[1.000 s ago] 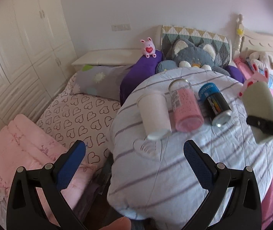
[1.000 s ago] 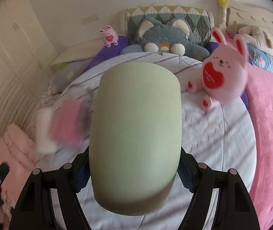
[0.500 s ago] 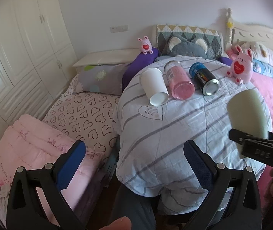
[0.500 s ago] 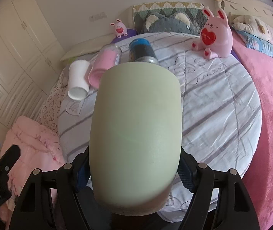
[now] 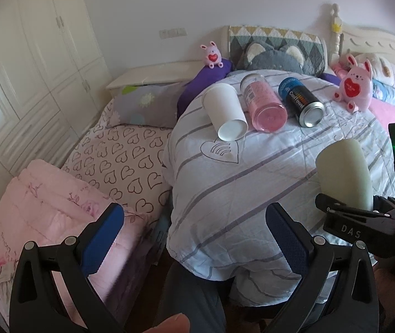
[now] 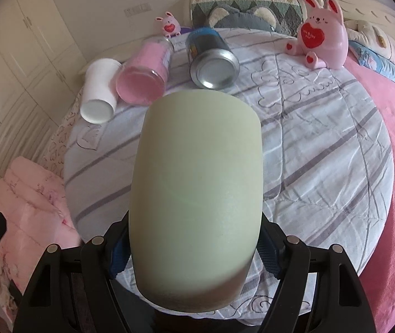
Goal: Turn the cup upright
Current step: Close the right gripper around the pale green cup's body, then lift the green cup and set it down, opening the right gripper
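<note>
My right gripper (image 6: 194,252) is shut on a pale green cup (image 6: 196,199) and holds it in the air above the near edge of the round striped table (image 6: 322,149). The cup also shows at the right of the left wrist view (image 5: 344,174), with the right gripper (image 5: 347,216) clamped at its lower part. My left gripper (image 5: 194,227) is open and empty, low in front of the table. Which end of the cup is the mouth is hidden.
On the far side of the table lie a white paper cup (image 5: 225,111), a pink jar (image 5: 264,105) and a dark can (image 5: 300,101), all on their sides. A pink bunny toy (image 5: 355,86) stands at the right. A heart-print bed (image 5: 114,155) lies to the left.
Both grippers have pulled back from the table and higher. The right gripper still holds the green cup; the lying containers now sit farther off.
</note>
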`<state>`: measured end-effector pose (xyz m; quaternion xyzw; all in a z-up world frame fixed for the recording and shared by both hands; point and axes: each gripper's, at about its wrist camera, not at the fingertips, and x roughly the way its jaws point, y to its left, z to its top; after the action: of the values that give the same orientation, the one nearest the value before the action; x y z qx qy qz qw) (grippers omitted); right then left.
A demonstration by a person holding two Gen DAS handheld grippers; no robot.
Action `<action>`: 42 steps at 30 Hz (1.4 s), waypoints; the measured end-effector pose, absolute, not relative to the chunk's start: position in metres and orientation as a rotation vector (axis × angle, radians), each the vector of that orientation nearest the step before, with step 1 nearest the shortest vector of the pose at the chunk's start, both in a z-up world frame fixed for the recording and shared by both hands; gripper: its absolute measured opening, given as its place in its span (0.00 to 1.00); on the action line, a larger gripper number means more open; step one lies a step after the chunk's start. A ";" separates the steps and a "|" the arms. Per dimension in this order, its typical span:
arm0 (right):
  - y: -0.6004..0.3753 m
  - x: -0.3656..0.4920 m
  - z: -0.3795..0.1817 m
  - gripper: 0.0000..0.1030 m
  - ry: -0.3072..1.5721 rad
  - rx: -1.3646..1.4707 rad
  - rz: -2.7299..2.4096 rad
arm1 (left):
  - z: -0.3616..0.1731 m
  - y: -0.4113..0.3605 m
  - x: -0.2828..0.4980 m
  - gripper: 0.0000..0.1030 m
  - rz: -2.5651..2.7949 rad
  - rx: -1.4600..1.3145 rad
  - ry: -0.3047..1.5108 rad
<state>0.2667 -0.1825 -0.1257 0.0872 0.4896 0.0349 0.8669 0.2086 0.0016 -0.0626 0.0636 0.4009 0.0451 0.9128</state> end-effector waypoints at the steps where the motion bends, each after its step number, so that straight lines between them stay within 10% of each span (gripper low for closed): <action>1: -0.181 0.267 -0.128 0.74 1.028 0.175 0.067 | -0.063 0.002 0.210 1.00 0.094 0.132 0.829; 42: -0.273 0.145 -0.062 0.82 0.730 0.210 -0.042 | -0.039 -0.083 0.162 1.00 0.010 0.151 0.826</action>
<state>0.1453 -0.2733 -0.0623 0.1026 0.3565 -0.0205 0.9284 0.1620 -0.0834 -0.0392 0.0734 0.4009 0.0051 0.9132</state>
